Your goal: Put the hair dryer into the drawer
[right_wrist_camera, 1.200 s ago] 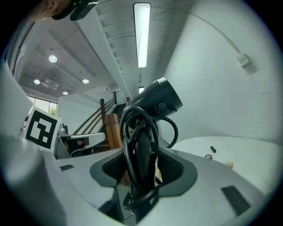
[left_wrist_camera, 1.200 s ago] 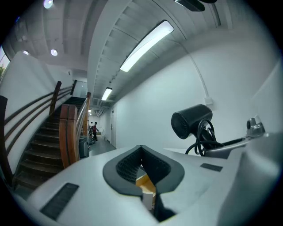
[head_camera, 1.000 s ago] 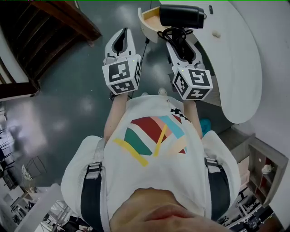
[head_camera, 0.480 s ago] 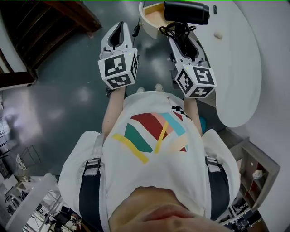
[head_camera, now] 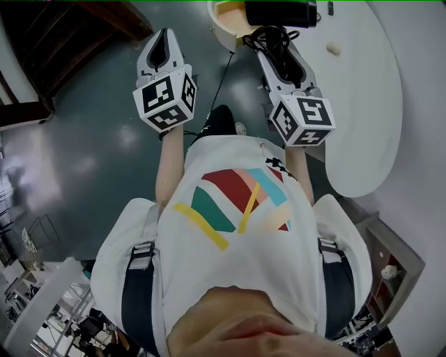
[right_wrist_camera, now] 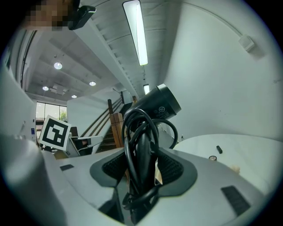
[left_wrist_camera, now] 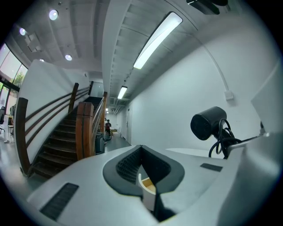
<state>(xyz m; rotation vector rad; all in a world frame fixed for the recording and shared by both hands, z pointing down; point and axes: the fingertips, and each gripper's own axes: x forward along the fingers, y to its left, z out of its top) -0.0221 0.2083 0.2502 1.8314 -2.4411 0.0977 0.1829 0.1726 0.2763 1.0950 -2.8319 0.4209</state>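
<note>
Hair dryer (head_camera: 279, 12), black, is clamped in the right gripper (head_camera: 277, 50), which holds it up off every surface. In the right gripper view the two jaws press on the dryer's handle (right_wrist_camera: 143, 167) from either side. The handle stands upright between the dark pads (right_wrist_camera: 173, 167), and the barrel (right_wrist_camera: 159, 105) rises above them, leaning up and to the right. The black cord (right_wrist_camera: 131, 141) is looped round the handle in several turns, so the jaws close on cord and handle together.

In the head view the barrel lies crosswise at the top edge, beyond the right gripper's tips. It shows over the right part of the open drawer (head_camera: 224, 19), whose inside is pale wood and whose front is white. Whether the dryer touches the drawer cannot be told. The white round table (head_camera: 362, 97) lies to the right of the gripper.

The left gripper (head_camera: 163, 38) is well apart from the dryer, out over the dark floor (head_camera: 104, 146) to the left of the drawer. In the left gripper view its jaws meet at the tips with nothing held. A corner of the drawer (left_wrist_camera: 148, 189) shows through the gap behind the tips, and the dryer (left_wrist_camera: 208, 123) hangs off to the right, higher than the jaws.
</note>
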